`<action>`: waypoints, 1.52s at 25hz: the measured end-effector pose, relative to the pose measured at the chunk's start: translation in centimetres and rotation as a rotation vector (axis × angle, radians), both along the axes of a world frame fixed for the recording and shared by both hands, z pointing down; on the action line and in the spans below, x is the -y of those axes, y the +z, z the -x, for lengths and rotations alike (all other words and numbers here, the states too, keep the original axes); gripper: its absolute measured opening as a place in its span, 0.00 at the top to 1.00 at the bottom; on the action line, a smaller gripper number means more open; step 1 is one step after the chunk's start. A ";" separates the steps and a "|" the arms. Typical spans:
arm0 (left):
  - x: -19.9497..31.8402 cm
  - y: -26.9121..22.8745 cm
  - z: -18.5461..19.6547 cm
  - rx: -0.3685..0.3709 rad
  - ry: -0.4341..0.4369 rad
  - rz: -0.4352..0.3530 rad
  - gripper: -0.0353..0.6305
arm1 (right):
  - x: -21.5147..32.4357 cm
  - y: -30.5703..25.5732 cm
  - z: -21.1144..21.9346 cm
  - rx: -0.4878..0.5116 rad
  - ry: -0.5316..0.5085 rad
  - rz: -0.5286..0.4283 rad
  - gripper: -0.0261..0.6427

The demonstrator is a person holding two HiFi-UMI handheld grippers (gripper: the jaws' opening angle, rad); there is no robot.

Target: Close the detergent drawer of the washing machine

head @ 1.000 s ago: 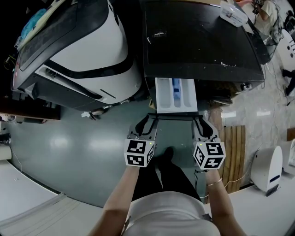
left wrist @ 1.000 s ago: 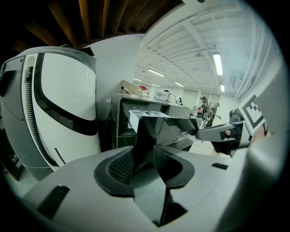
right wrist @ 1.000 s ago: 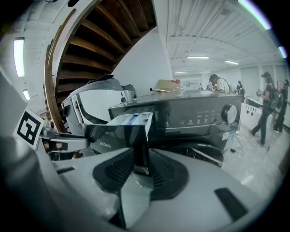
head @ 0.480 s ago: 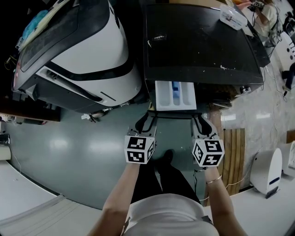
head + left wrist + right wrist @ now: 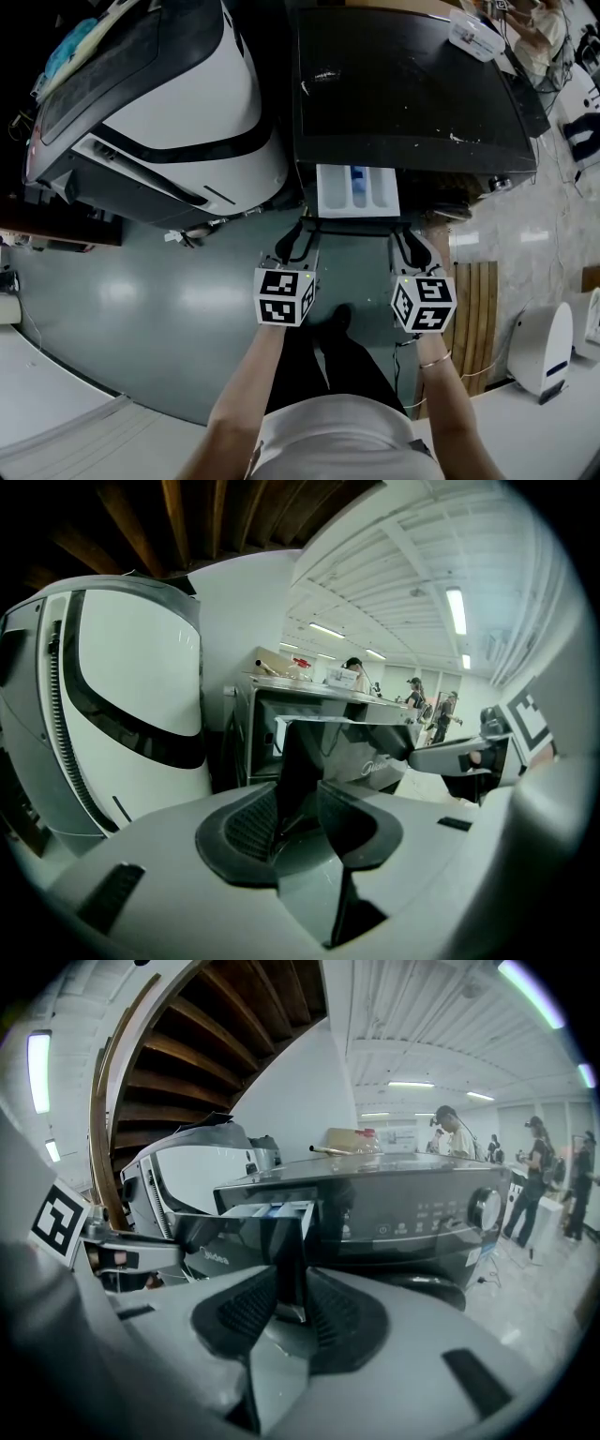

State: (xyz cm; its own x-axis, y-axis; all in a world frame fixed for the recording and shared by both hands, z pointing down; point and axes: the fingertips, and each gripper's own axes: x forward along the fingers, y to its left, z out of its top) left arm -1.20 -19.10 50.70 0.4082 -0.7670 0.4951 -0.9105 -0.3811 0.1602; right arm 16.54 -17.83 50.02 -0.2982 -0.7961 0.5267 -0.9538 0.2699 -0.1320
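Looking down through the head view, I am seeing the detergent drawer (image 5: 356, 192) standing partly pulled out from the front of the dark washing machine (image 5: 403, 84), its white compartments showing. The left gripper (image 5: 298, 242) is meeting the left end of the drawer's dark front panel, and the right gripper (image 5: 405, 246) is meeting its right end. A white appliance (image 5: 187, 103) is standing just beside the washer, on the left. In the left gripper view, the jaws are clamping the panel's edge, which is filling the gap between the pads. In the right gripper view, the jaws are likewise pinching the panel's right end, and the washer's control dial (image 5: 485, 1208) is showing to the right.
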 end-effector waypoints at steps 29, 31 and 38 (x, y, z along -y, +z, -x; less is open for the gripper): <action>6.0 -0.2 0.2 0.014 -0.022 -0.003 0.76 | 5.8 -0.2 0.2 -0.027 0.014 -0.025 0.83; 6.2 -0.2 0.2 0.013 -0.026 -0.003 0.76 | 6.0 -0.2 0.2 -0.026 0.016 -0.024 0.83; 6.9 -0.2 0.3 0.013 -0.029 -0.004 0.76 | 6.8 -0.2 0.2 -0.024 0.025 -0.022 0.83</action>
